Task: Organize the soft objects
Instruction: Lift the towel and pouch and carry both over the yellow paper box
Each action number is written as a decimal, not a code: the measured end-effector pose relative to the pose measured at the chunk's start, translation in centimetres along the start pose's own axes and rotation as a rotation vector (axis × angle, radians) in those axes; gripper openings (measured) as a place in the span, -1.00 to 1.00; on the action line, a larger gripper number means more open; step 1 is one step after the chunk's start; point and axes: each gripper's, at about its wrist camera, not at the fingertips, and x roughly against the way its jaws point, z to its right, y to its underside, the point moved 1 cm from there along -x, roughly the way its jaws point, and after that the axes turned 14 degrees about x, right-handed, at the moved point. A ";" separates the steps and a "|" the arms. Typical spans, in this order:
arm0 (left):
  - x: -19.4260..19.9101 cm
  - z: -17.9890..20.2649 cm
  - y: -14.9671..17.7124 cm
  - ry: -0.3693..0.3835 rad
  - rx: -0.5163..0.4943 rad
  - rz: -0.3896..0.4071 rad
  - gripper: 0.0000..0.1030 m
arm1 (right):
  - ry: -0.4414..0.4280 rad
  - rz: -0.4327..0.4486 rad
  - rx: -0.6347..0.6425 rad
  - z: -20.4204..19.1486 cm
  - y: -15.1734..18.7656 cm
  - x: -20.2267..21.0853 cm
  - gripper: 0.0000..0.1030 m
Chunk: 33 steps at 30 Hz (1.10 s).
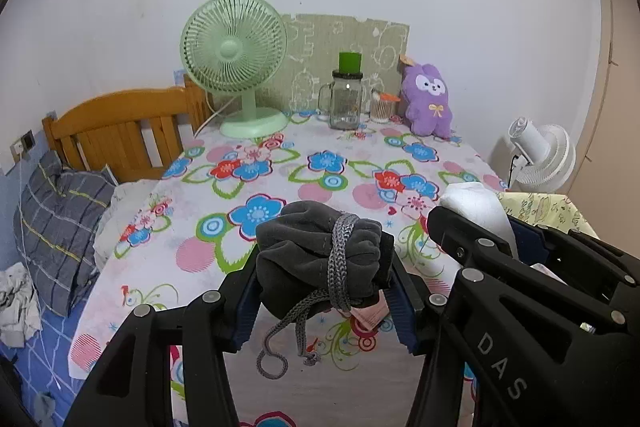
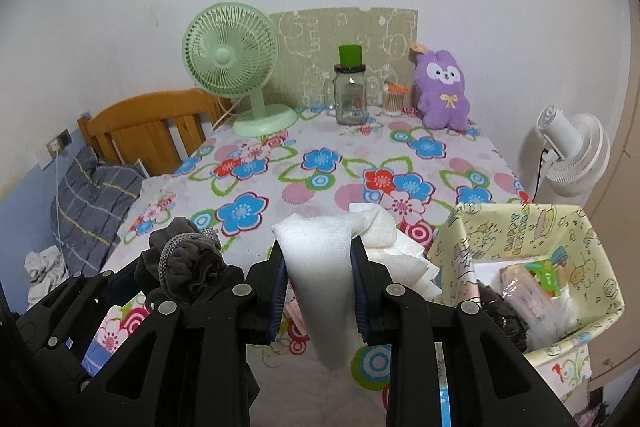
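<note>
My left gripper (image 1: 324, 267) is shut on a dark grey drawstring pouch (image 1: 320, 247), held above the floral table (image 1: 280, 187); its grey cord (image 1: 288, 331) dangles below. In the right wrist view my right gripper (image 2: 320, 283) is shut on a white soft cloth (image 2: 332, 267) that droops between the jaws. The two grippers hang side by side: the pouch (image 2: 184, 259) shows at the left there, and the white cloth (image 1: 476, 207) shows at the right in the left wrist view. A purple plush rabbit (image 1: 426, 99) leans on the back wall.
A yellow patterned box (image 2: 520, 239) with packets inside stands at the table's right front. At the back are a green fan (image 1: 236, 67), a glass jar with a green lid (image 1: 346, 95) and a small swab jar (image 1: 382, 109). A white fan (image 2: 572, 155) is at the right, a bed with a grey pillow (image 1: 60, 211) at the left.
</note>
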 end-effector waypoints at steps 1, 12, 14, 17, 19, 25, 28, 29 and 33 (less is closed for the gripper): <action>0.3 0.1 -0.1 0.001 -0.001 0.006 0.11 | 0.002 0.006 0.000 0.0 -0.1 0.3 -0.40; 2.6 0.8 -0.9 0.029 0.005 0.048 0.11 | 0.015 0.054 0.007 0.4 -1.1 3.1 -0.40; 2.7 1.0 -1.0 0.031 0.005 0.049 0.11 | 0.017 0.057 0.005 0.5 -1.2 3.3 -0.40; 2.7 1.2 -1.0 0.037 0.009 0.046 0.11 | 0.021 0.057 0.001 0.8 -1.1 3.5 -0.40; 2.7 1.4 -1.0 0.037 0.009 0.046 0.11 | 0.024 0.058 -0.001 0.9 -1.0 3.7 -0.40; 2.8 2.1 -1.1 0.039 0.006 0.051 0.11 | 0.027 0.062 -0.006 1.8 -1.1 4.0 -0.40; 2.9 2.8 -1.1 0.041 0.003 0.055 0.11 | 0.033 0.067 -0.009 2.3 -1.1 4.2 -0.40; 2.9 3.0 -1.1 0.042 0.002 0.055 0.11 | 0.034 0.067 -0.010 2.4 -1.0 4.3 -0.40; 2.8 3.9 -1.1 0.050 -0.003 0.057 0.11 | 0.044 0.070 -0.016 3.3 -1.0 4.6 -0.40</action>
